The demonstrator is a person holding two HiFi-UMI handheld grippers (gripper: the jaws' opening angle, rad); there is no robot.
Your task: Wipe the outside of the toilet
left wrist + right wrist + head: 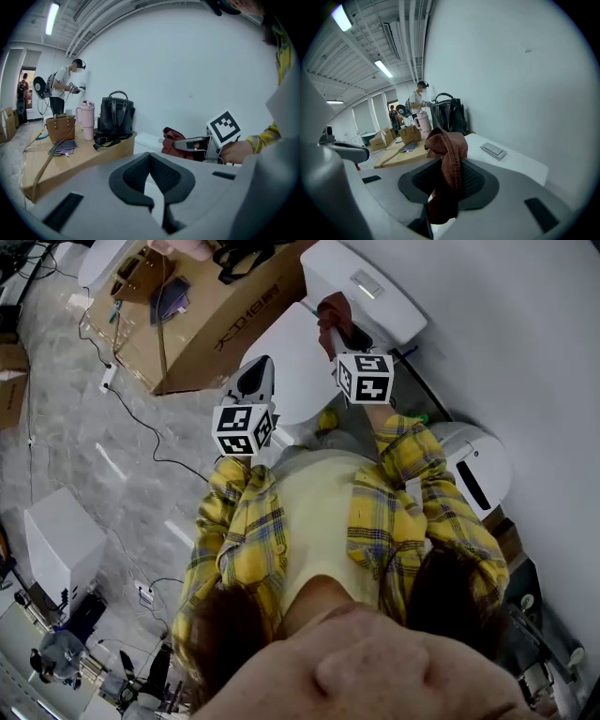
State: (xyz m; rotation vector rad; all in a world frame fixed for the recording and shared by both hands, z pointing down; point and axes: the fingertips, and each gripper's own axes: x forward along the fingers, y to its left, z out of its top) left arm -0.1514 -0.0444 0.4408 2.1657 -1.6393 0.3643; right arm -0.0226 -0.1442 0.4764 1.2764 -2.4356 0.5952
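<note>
Right claw (446, 187) clamped on rust-brown knitted cloth (449, 150): judged soft, light, limp; bunched mid-fold hold adequate. Left claw (151, 180) closed, empty. White glossy toilet (292, 352): rigid, likely slippery.

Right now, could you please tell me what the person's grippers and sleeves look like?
The left gripper and right gripper are light grey with dark, textured pads. Each carries a white cube printed with black square markers. The sleeves are yellow plaid with dark stripes, worn over a pale yellow top.
</note>
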